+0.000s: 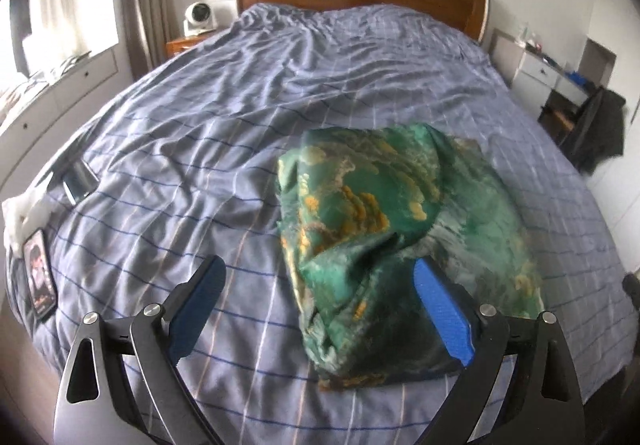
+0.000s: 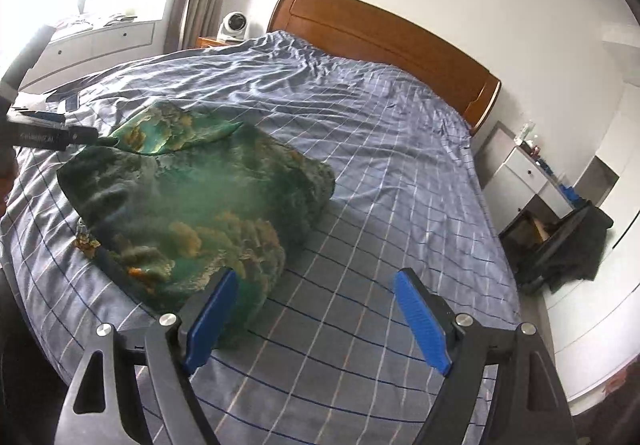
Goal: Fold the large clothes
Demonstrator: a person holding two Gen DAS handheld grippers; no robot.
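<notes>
Lying at the far left edge of the bed [image 1: 240,93], in the left wrist view, are a phone [image 1: 39,277] with a picture on its screen and some white material just beyond it. The left hand-held gripper [image 1: 316,285] hangs over the checked blue bedcover [image 1: 168,149] with its blue-padded fingers [image 1: 440,309] spread wide, released and grasping nothing; its right finger overlaps the near edge of the garment (whether it touches the cloth cannot be told). The green garment [image 1: 360,197], printed with orange and pale patches, sits as a folded, rumpled bundle on the cover toward the foot of the bed, its upper layer partly blurred. In the right wrist view the same green garment [image 2: 192,201] lies left of centre, with one lighter flap raised at its far left end near a black gripper part. The right hand-held gripper [image 2: 314,295] is likewise released, fingers wide apart, its left finger in front of the bundle's near corner and its right finger over bare cover. Beyond stand the wooden headboard [image 2: 384,41], a white fan [image 2: 234,25] on a nightstand, and, at the far right, a white bench [image 2: 532,173] with a dark cloth [image 2: 580,245] draped over a chair.
</notes>
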